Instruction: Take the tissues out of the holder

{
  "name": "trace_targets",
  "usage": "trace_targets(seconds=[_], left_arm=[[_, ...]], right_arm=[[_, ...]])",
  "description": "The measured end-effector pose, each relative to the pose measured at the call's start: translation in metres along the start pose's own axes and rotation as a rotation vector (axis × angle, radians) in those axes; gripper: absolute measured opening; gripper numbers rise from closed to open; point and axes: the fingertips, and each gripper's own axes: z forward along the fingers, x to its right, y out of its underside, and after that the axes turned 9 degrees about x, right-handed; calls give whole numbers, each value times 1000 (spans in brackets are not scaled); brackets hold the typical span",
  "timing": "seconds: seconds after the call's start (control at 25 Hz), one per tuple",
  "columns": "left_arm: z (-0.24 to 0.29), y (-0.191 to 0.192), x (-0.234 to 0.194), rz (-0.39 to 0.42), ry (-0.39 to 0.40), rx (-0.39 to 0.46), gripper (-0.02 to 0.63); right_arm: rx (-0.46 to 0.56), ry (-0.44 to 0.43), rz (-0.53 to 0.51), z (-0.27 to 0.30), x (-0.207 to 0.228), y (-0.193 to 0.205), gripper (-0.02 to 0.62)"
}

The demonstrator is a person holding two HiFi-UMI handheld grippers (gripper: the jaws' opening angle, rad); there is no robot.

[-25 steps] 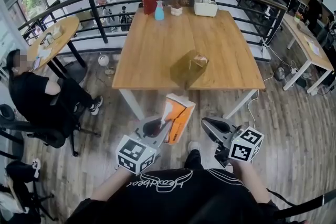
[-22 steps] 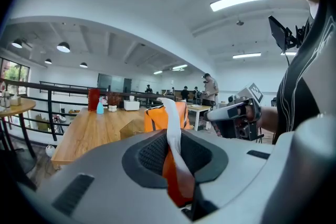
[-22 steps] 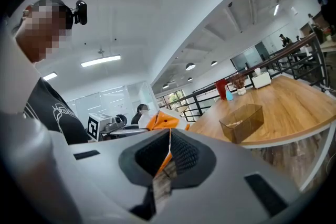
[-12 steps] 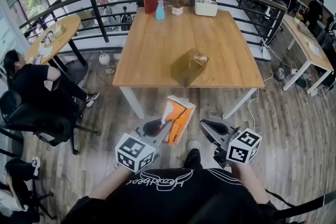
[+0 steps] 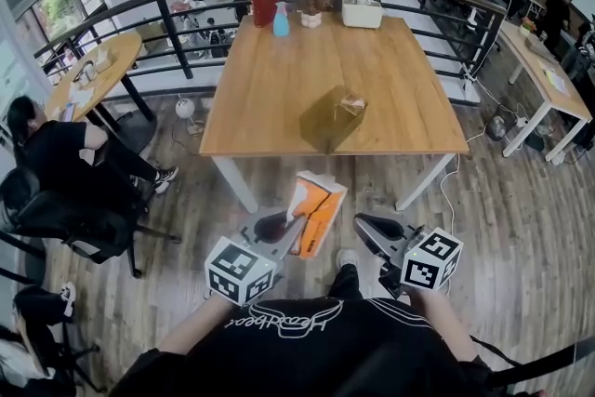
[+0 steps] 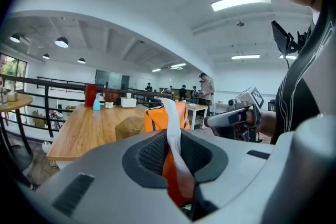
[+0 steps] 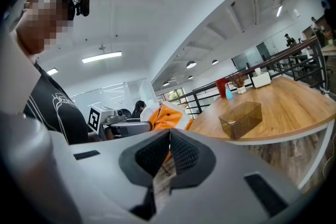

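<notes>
**Head view:** The left gripper holds an orange tissue pack in the air above the wooden floor, in front of the counter's near edge. The right gripper is just to the right of the pack and does not touch it. The holder, a clear brown box, stands on the counter near that edge, well apart from the pack. A blue bottle stands at the far end of the counter.

**Left gripper view:** The left gripper is clamped on the pack. The pack's white edge and orange wrap are pinched between the two pads, and the rest sticks up beyond them. The holder sits on the counter behind it. The right gripper shows at the right.

**Right gripper view:** The right gripper is closed, its pad tips meeting with nothing between them. The pack shows just past the tips, held by the left gripper. The holder stands on the counter to the right.
</notes>
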Motion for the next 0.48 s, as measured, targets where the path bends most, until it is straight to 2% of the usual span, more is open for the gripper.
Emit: trace_targets(seconds=[0.48], left_arm=[[-6, 2, -4, -12, 2, 8, 71]], right_arm=[[-4, 14, -13, 4, -4, 1, 17]])
